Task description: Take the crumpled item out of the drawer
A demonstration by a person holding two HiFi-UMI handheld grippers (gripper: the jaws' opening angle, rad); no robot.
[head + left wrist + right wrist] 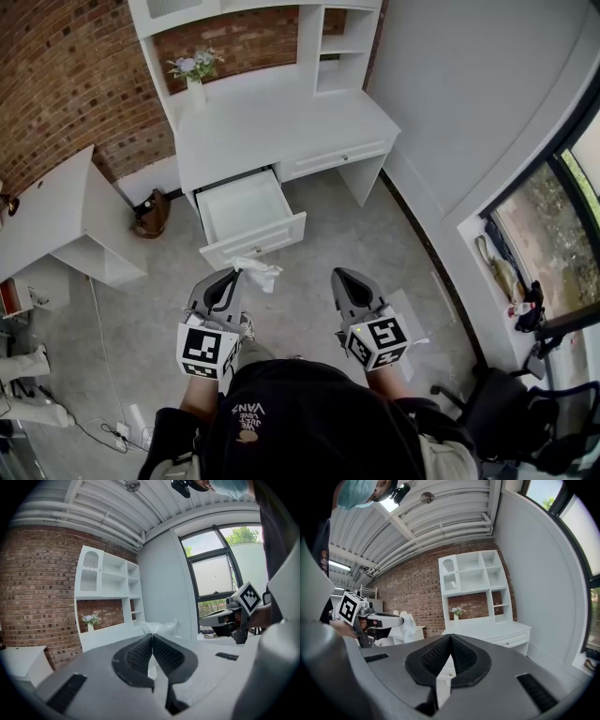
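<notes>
Head view: a person in a black shirt [314, 417] is seen from above. Its collar print, upside down here, looks like "VANS"; the smaller line is too small to read. Low in the frame, the left gripper [238, 272] is clamped on a white crumpled wad [260, 273], held in the air just below the open drawer [255, 246] at centre. The right gripper [339, 276] is level with it at lower right, with its jaws together. The drawer belongs to a white desk [281, 127] against a brick wall [66, 84].

Left gripper view: the jaws pinch the wad, which sticks out past their tips at centre. The right gripper's black-and-white marker cube [247, 597] shows at right.

Right gripper view: the pads meet with nothing between them. At left, the left gripper holds the wad.
</notes>
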